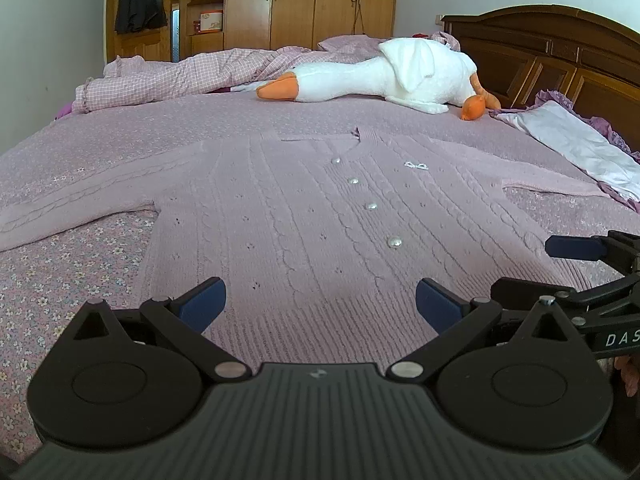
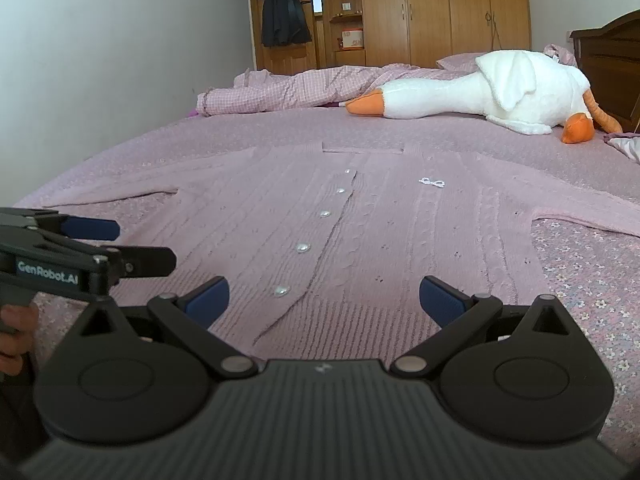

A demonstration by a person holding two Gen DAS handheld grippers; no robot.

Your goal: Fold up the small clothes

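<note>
Garment: a pink cable-knit cardigan (image 1: 304, 208) is laid flat, front up, on the bed (image 1: 80, 288), buttoned down the middle, its hem nearest the cameras and its collar toward the far side.
Sleeves: both are spread outward from the body; the left sleeve (image 1: 72, 204) and the right sleeve (image 2: 580, 208) are seen lying flat on the flowered cover, not folded in.
Buttons: a row of silvery buttons (image 2: 303, 247) is seen along the placket, apparently all closed.
Left gripper (image 1: 320, 300): held low over the hem, its blue-padded fingers spread wide; nothing is pinched between them.
Right gripper (image 2: 324, 298): likewise poised over the hem, just beside the other tool, its fingers spread apart and empty.
Done so far: the cardigan is smoothed out and squared up; no fold is visible anywhere in it.
Left to do: judged from this layout, every fold is yet to be made, namely the sleeves brought across the body, the sides turned in, and the hem carried up toward the collar.
Step in hand: an approach to the hem edge seems to be under way, though no cloth is gripped yet.
Surroundings: a white plush goose (image 1: 396, 76) and a crumpled checked quilt (image 1: 172, 76) are left well apart at the far end, clear of the work.
</note>
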